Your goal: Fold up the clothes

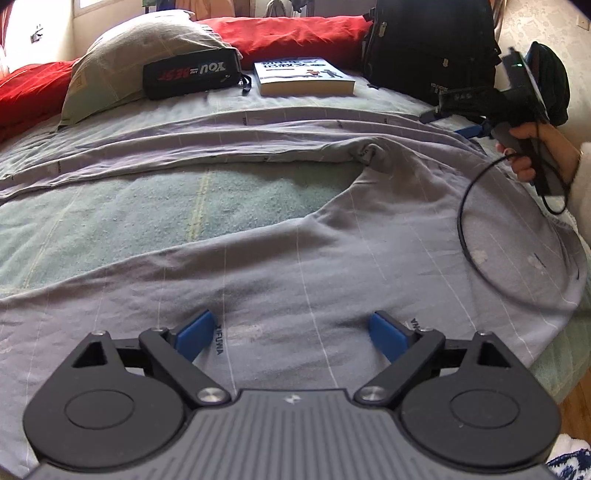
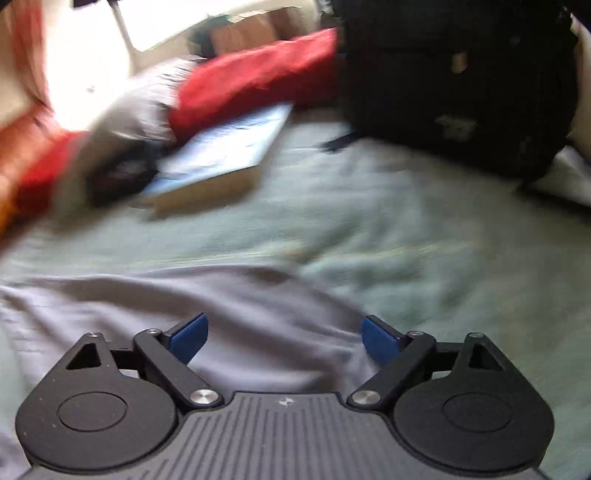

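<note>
**Both grippers open over the grey garment on the bed**

A grey garment (image 1: pixel 280 258) with thin white lines lies spread on the green bedcover (image 1: pixel 166 206). Its far part is folded into long creases, and one bunched fold stands near the middle of the bed.

The left gripper (image 1: pixel 293 334) hangs over the near part of the garment. Its blue pads (image 1: pixel 194 334) stand wide apart and nothing is between them; the cloth lies flat below.

The right gripper (image 2: pixel 284 338) also has its jaws wide apart, with no cloth pinched. In the right wrist view, which is blurred, its pads are over the edge of the grey garment (image 2: pixel 166 314), where the green bedcover (image 2: pixel 406 266) begins. From the left wrist view this gripper (image 1: pixel 448 123) is seen at the far right side of the bed, held by a hand (image 1: pixel 532 151), with a black cable (image 1: pixel 469 229) looping down over the cloth.

At the head of the bed are a book (image 1: pixel 303 77), a black pouch (image 1: pixel 192 75), a grey pillow (image 1: pixel 122 62), red cushions (image 1: pixel 295 33) and a black backpack (image 1: pixel 432 48).
</note>
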Action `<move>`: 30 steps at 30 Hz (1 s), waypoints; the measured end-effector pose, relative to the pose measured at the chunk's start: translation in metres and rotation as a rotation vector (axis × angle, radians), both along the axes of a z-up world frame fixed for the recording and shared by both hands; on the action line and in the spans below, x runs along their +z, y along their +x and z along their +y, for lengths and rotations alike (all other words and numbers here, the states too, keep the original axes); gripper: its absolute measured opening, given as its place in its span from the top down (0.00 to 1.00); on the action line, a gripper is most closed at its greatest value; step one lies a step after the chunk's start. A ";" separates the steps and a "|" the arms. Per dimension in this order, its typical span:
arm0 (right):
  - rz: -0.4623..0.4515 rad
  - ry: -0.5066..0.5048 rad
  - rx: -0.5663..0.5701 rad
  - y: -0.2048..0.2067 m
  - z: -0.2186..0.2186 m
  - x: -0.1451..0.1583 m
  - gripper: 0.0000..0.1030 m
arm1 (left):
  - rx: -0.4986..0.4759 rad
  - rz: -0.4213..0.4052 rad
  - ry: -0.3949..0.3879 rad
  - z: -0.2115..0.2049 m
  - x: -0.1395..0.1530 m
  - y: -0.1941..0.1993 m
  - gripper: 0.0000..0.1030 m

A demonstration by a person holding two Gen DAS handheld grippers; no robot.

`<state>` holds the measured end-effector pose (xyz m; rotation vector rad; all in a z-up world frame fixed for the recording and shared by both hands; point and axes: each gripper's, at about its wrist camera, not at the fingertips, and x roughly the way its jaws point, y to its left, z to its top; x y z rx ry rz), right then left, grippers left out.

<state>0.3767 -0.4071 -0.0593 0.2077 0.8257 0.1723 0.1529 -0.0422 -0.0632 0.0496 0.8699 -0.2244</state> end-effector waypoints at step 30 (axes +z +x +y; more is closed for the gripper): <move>-0.069 -0.216 0.030 0.031 -0.014 0.004 0.95 | 0.010 -0.022 0.041 -0.001 0.010 -0.004 0.10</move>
